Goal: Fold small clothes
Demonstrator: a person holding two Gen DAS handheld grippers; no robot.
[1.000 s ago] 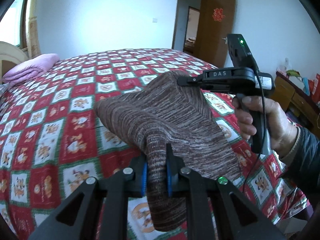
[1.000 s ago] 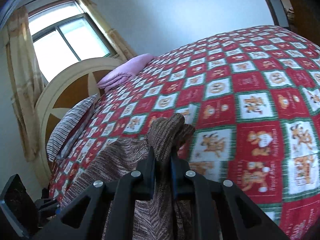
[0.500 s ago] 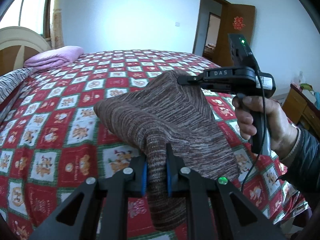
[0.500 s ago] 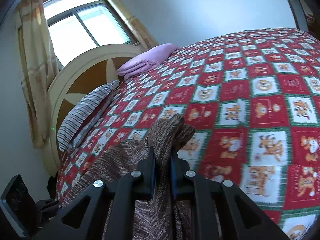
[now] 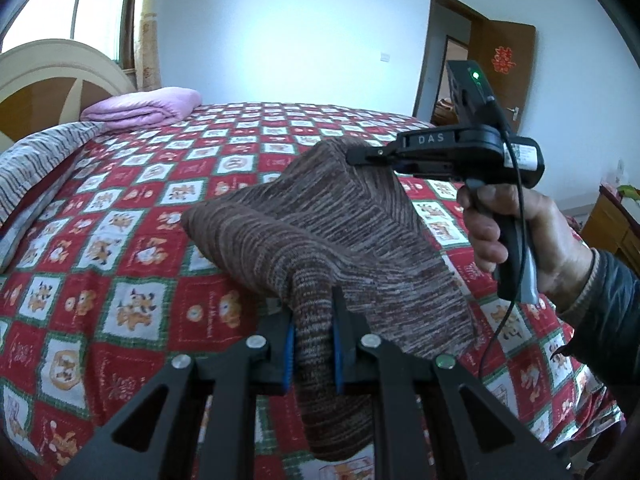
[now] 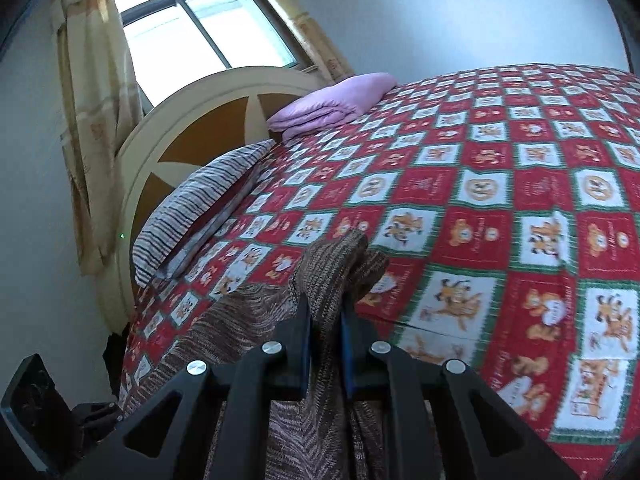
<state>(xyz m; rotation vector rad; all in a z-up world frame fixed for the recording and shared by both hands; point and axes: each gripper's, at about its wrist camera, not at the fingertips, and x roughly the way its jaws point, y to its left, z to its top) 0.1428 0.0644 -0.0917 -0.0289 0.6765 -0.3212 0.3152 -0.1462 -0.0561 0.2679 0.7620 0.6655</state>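
Observation:
A brown striped knit garment [image 5: 320, 232] hangs stretched in the air above the bed, held at two places. My left gripper [image 5: 313, 312] is shut on its near edge, and cloth droops below the pads. In the left wrist view my right gripper [image 5: 356, 157], held by a hand [image 5: 504, 224], pinches the far corner of the garment. In the right wrist view my right gripper [image 6: 325, 312] is shut on a bunched fold of the same garment [image 6: 336, 264], which trails down to the left.
The bed's red, white and green checked cover [image 5: 120, 240] spreads below. A folded pink blanket [image 5: 144, 110] and a striped pillow [image 6: 192, 208] lie near the rounded headboard [image 6: 192, 136]. A wooden door [image 5: 500, 72] stands open at the right, with a wooden cabinet [image 5: 612, 232] beside the bed.
Both grippers carried the garment sideways over the bed, still holding it the same way. The headboard, pillow and window have come further into view.

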